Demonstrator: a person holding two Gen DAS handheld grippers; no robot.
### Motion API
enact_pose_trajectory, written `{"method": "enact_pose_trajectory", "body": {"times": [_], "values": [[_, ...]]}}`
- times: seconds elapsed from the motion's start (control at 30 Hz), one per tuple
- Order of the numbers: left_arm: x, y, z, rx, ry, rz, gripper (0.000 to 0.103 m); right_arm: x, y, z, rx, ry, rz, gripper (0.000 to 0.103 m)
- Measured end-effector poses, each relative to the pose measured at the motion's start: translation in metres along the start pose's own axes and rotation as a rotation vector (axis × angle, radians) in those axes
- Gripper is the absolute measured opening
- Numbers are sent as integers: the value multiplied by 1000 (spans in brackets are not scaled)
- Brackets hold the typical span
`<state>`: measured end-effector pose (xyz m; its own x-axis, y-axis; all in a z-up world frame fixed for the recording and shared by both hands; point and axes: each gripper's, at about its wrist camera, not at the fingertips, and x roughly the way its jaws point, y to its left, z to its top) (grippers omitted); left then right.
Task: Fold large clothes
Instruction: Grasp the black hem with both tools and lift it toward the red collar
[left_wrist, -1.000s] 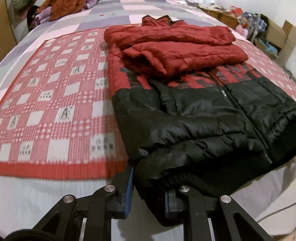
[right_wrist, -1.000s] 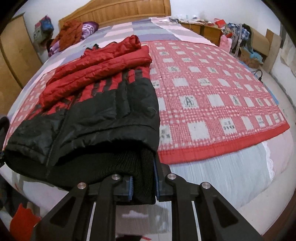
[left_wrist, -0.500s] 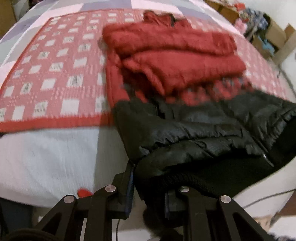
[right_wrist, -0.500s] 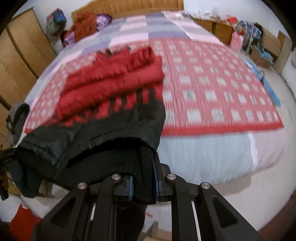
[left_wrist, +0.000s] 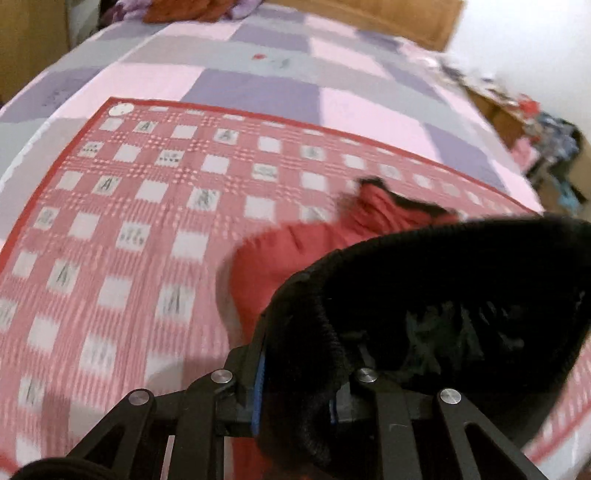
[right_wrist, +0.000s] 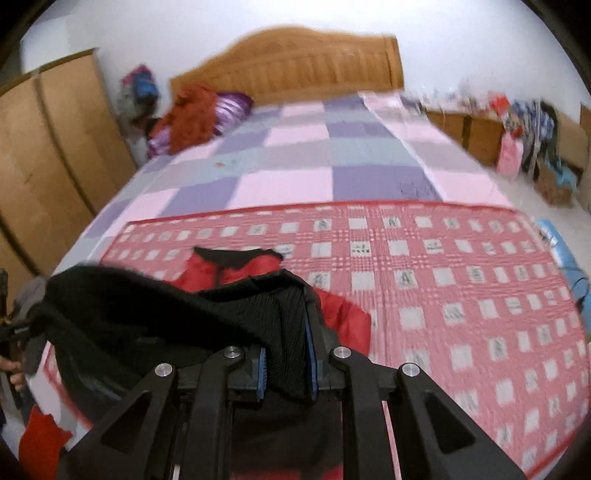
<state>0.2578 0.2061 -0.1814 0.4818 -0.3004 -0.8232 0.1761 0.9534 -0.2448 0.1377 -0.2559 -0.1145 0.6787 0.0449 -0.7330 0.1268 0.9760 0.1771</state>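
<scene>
Jacket, padded, red upper with black lower part and black ribbed knit hem (right_wrist: 236, 314): I have it pinched at the hem by both grippers, raised over the bed. My left gripper (left_wrist: 295, 384) points forward and slightly down over the red-and-white checked blanket (left_wrist: 129, 229); its blue-padded jaws are pressed onto a thick roll of the black hem, which bulges up and to the right of the jaws and blocks much of that view. Beyond and above the jaws, the red body of the jacket lies on the blanket, collar farthest away.

My right gripper (right_wrist: 286, 360) is held roughly level, aimed toward the wooden headboard (right_wrist: 291, 62). Its jaws clamp a fold of the ribbed hem between the blue pads (right_wrist: 261, 373). From there the black hem stretches away to the left of the jaws, toward the other gripper. Just ahead of the jaws the jacket's red part shows, resting on the checked blanket. Farther ahead is the pink, grey and purple patchwork sheet (right_wrist: 295, 162).

Both views are motion-blurred.
</scene>
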Motion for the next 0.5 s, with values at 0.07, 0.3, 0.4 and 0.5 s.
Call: {"method": "enact_pose_trajectory", "body": {"times": [0.07,0.3,0.4,0.5], "values": [[43,-5,32,-8,31,42,22,50,-14,20,43,60,-29,17],[158,-5,60,-76,153,219,35,174,-48,31,150,245,-88,19],[175,4,56,-120,150,253,55,195,-54,33,130,264,-89,22],[179,13,57,-150,137,265,75,208,-58,36,125,262,-91,26]]}}
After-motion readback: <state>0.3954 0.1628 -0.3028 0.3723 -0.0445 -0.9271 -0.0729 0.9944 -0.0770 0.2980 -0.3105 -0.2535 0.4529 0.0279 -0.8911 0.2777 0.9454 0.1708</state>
